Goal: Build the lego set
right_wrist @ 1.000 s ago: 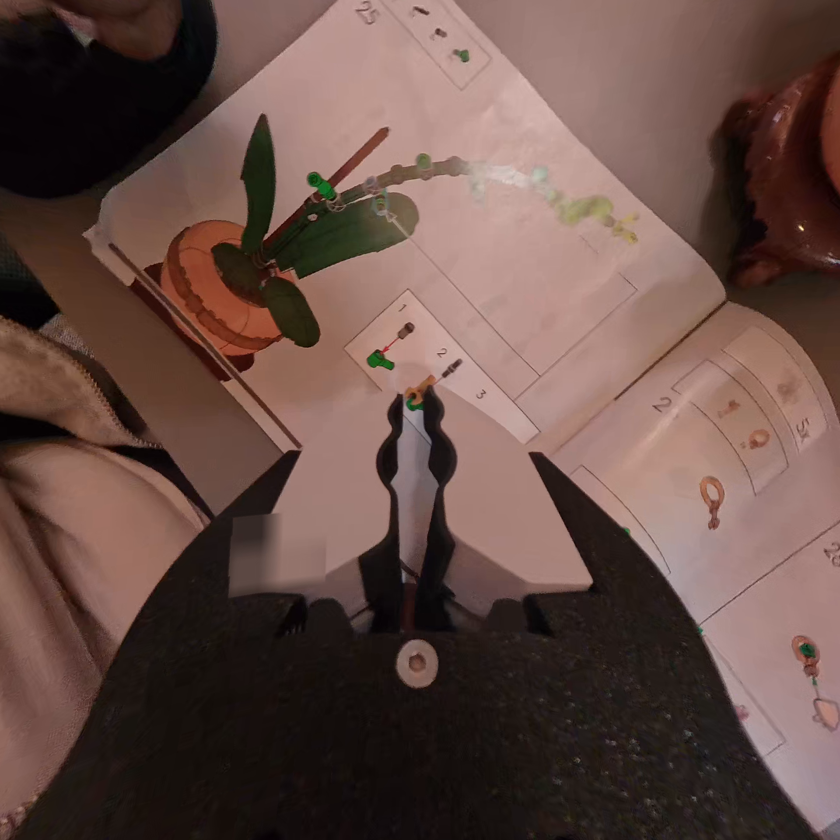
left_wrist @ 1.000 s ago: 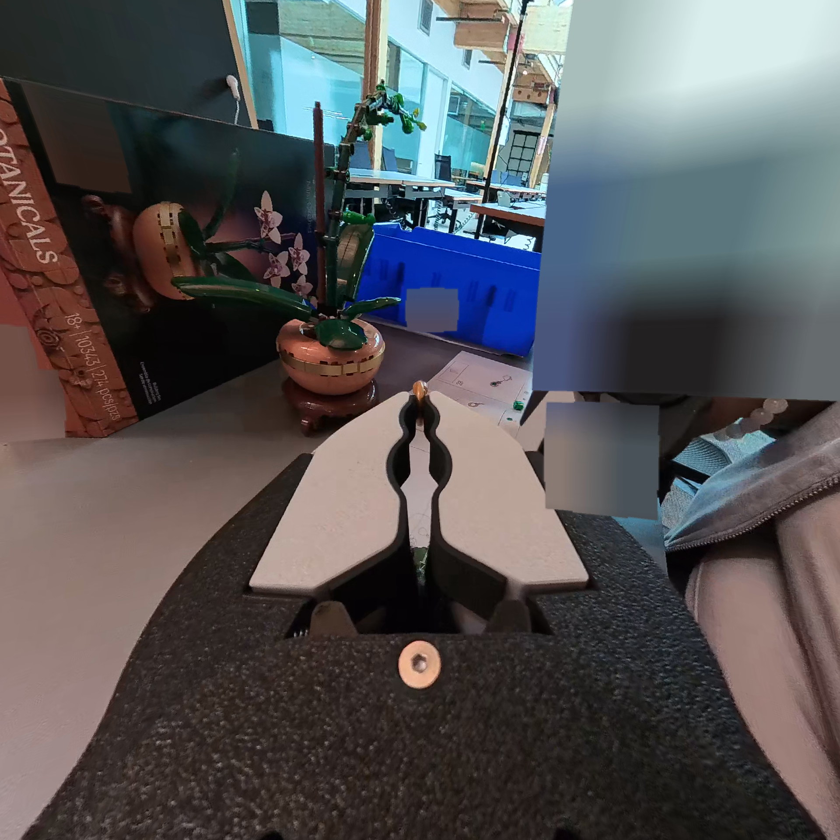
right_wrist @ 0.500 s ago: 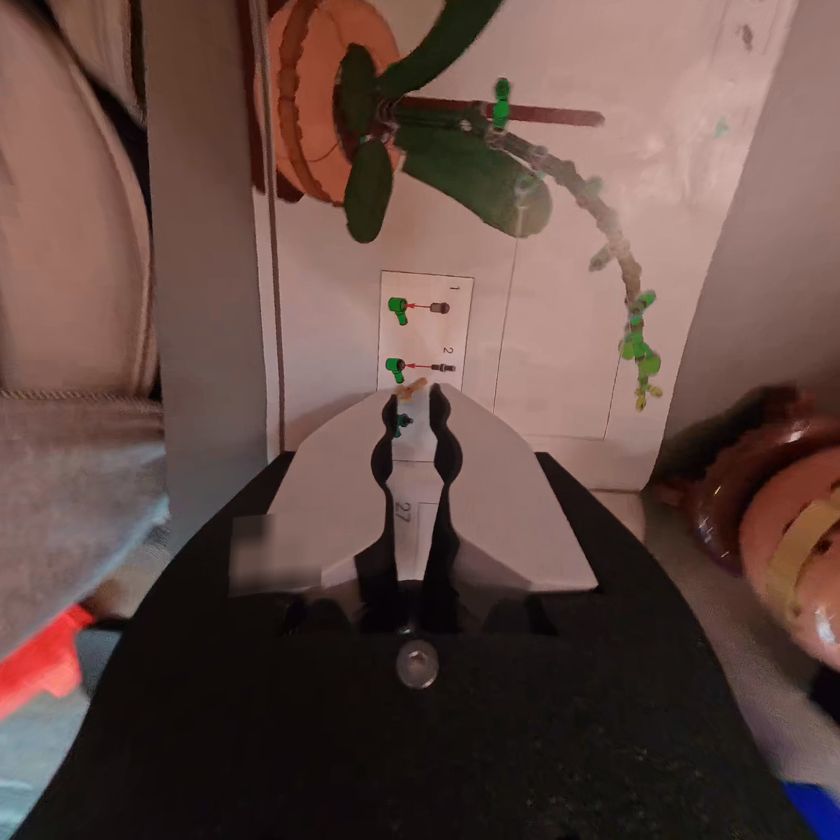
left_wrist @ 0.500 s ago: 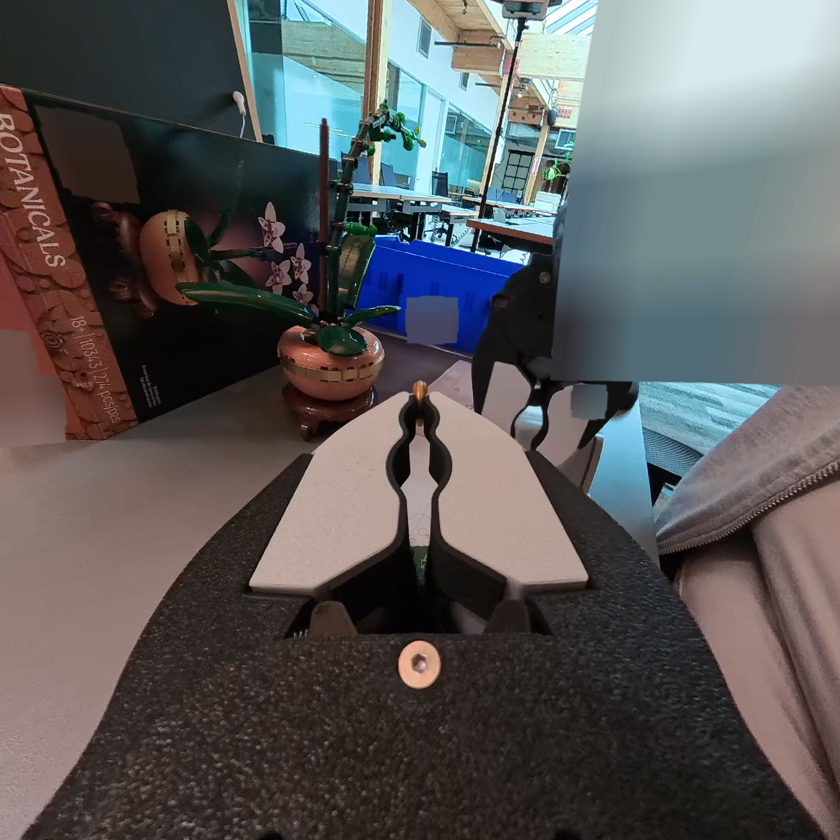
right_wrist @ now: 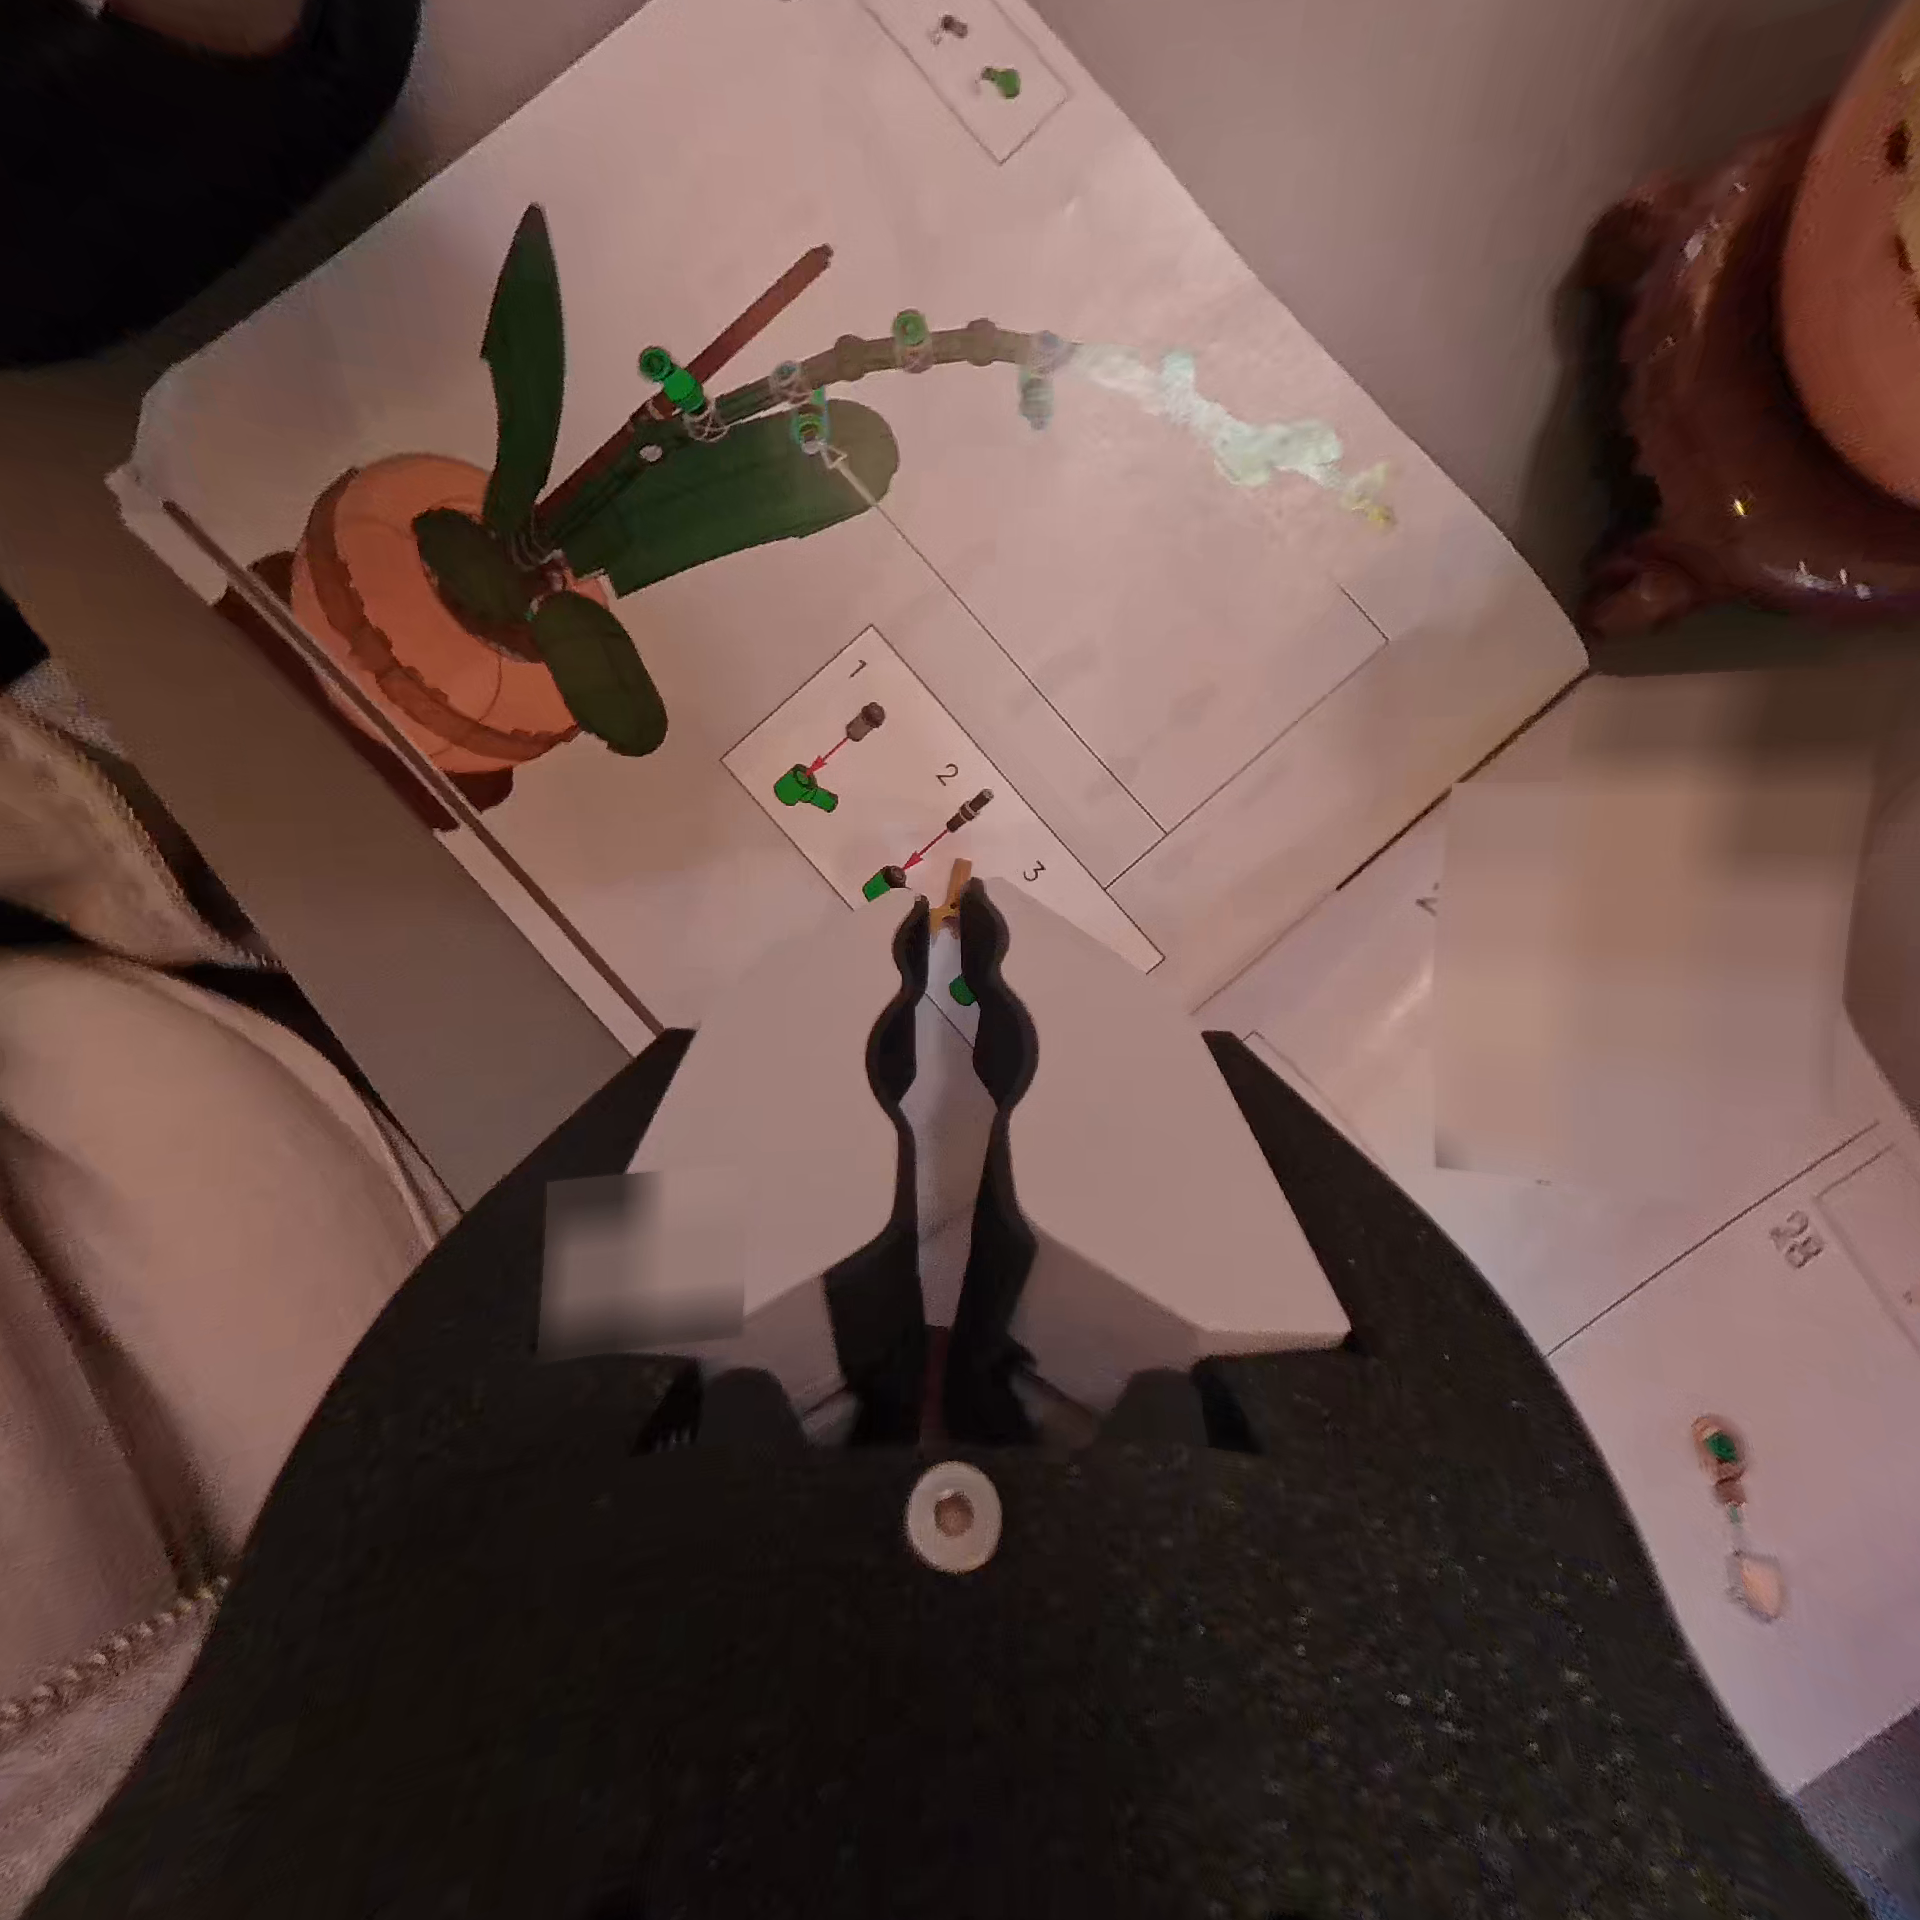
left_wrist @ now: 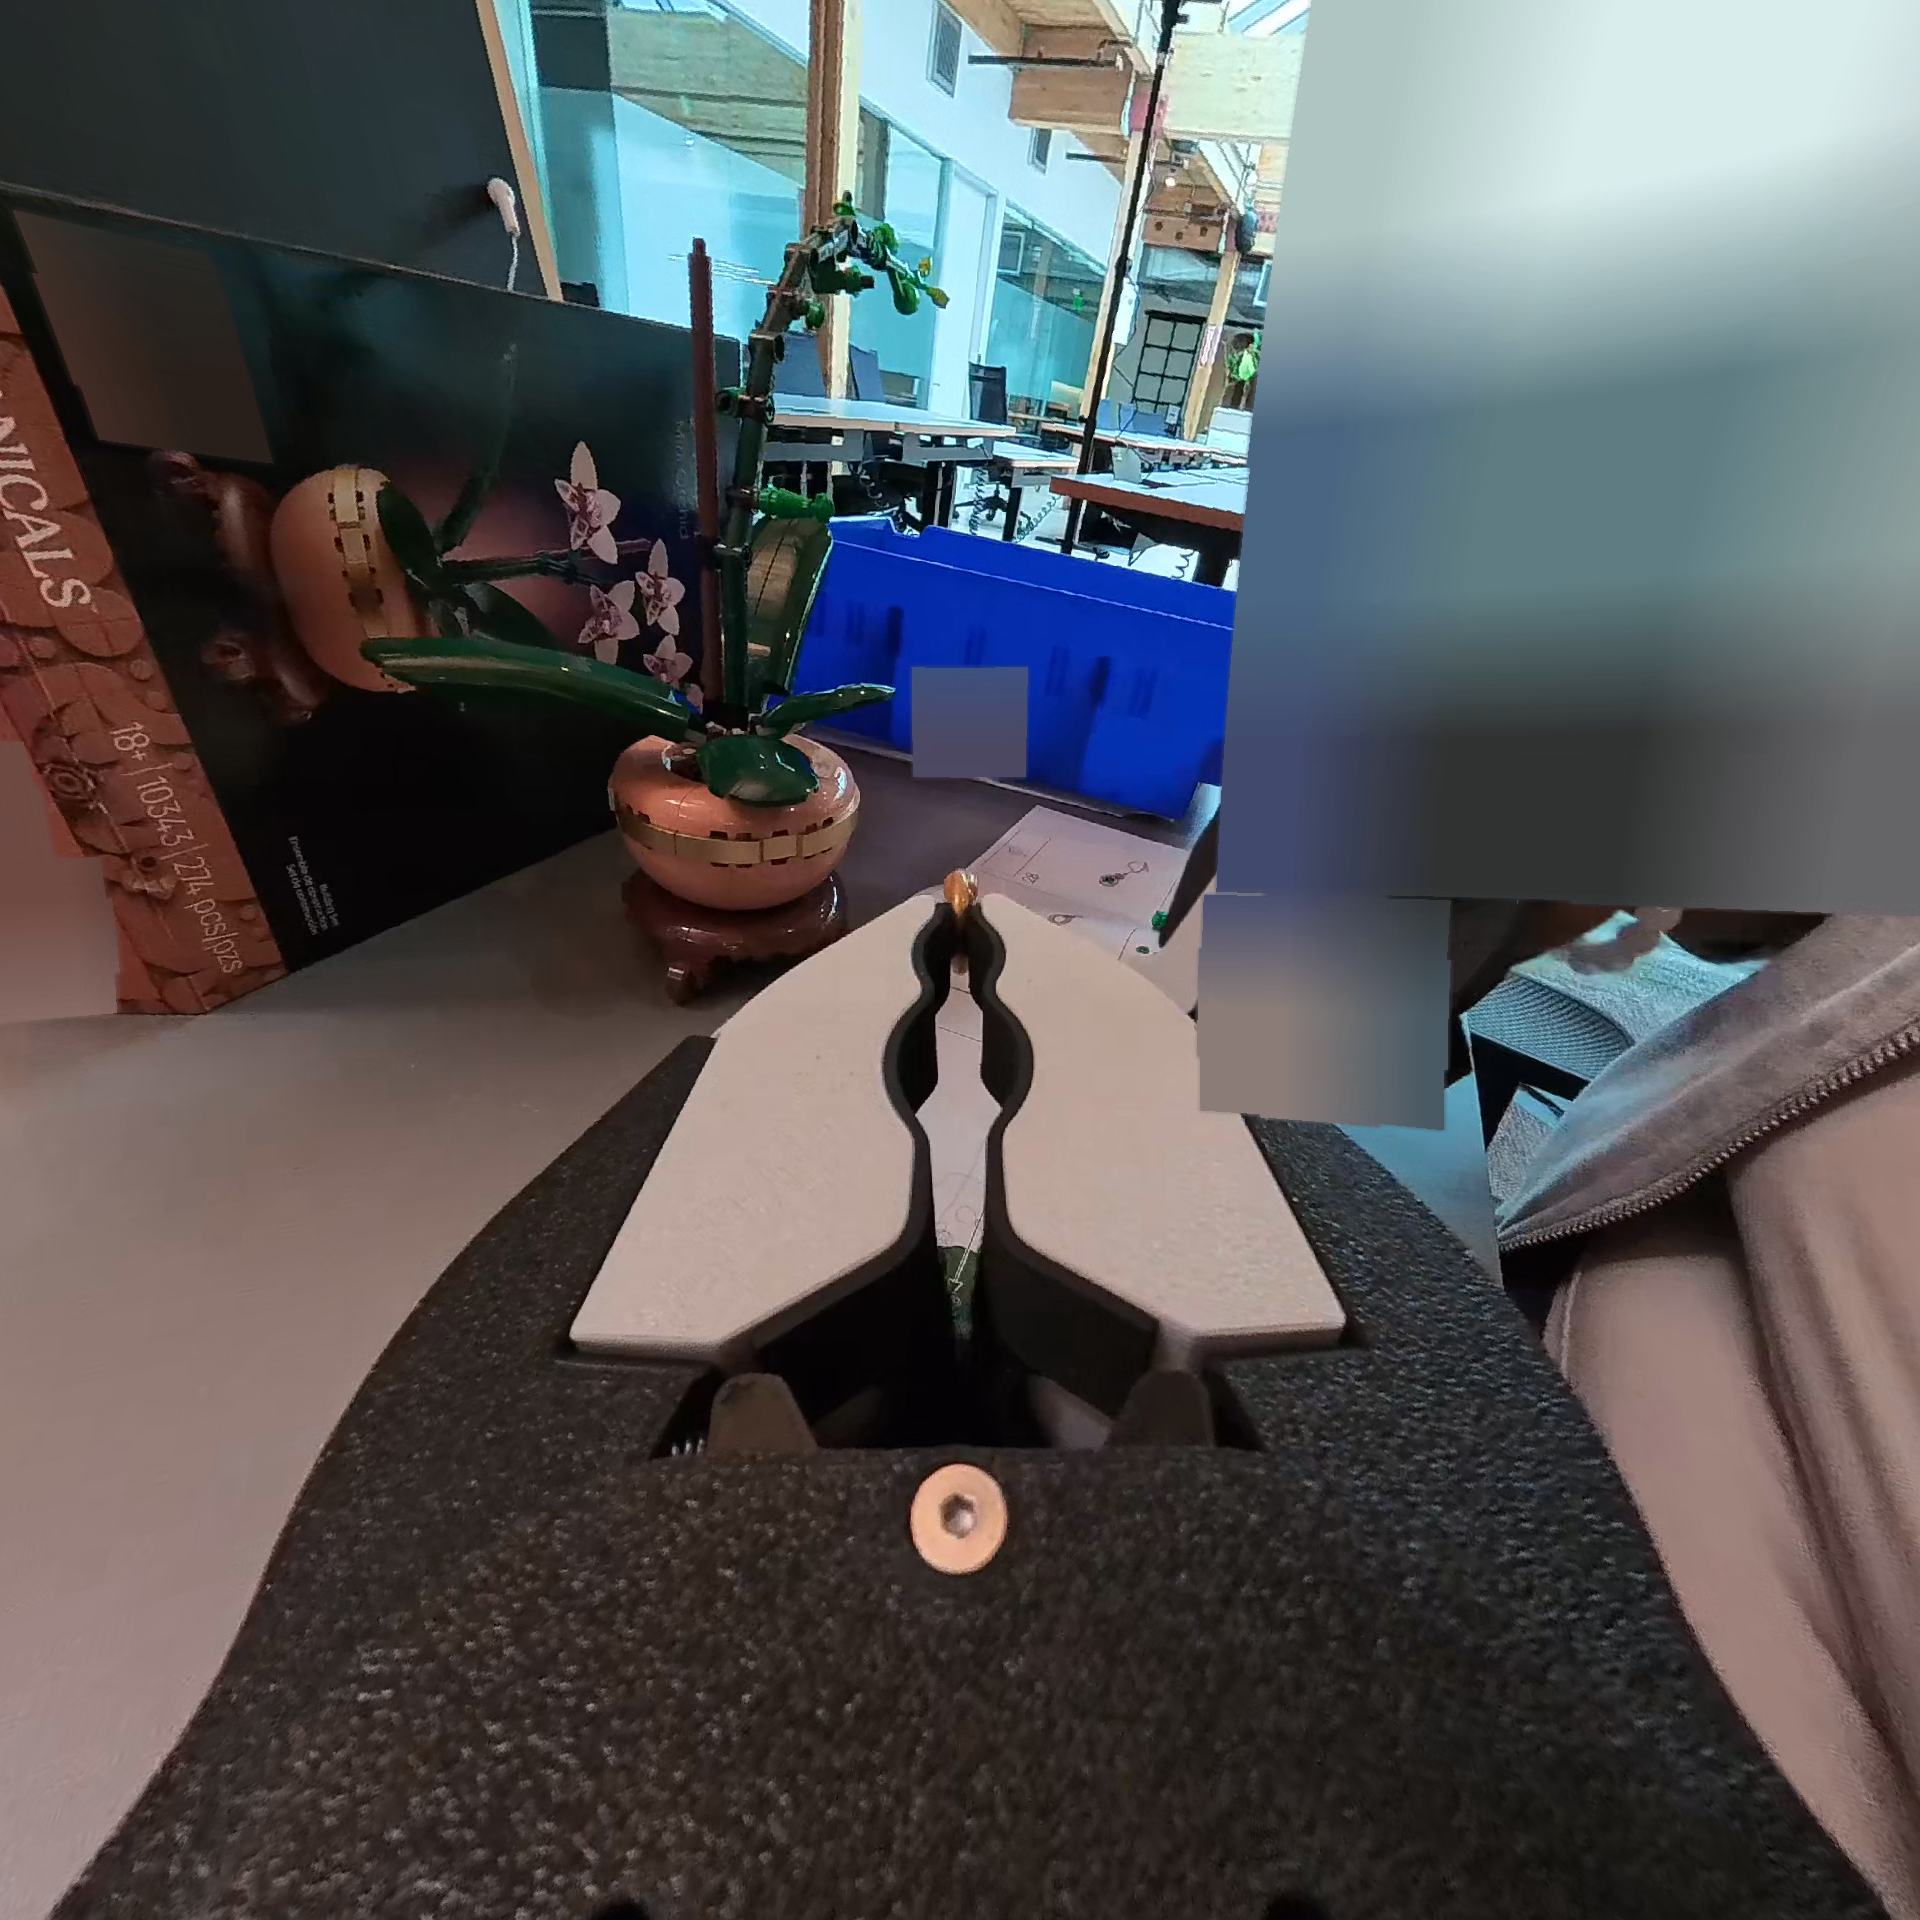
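Grey fingers of the left gripper [left_wrist: 958, 914] are seen clenched on a small tan piece [left_wrist: 958, 889] at their tips, held above the grey table [left_wrist: 260, 1195]. Beyond it, the part-built orchid model [left_wrist: 736, 821] stands upright beside the set's box [left_wrist: 312, 623], with a blue bin [left_wrist: 1039, 644] behind. In the right wrist view, the right gripper [right_wrist: 948, 902] is seen pinching a yellowish piece [right_wrist: 952, 885] over the open instruction booklet [right_wrist: 1039, 499], and the model's pot [right_wrist: 1787, 395] is glimpsed at the upper right edge.
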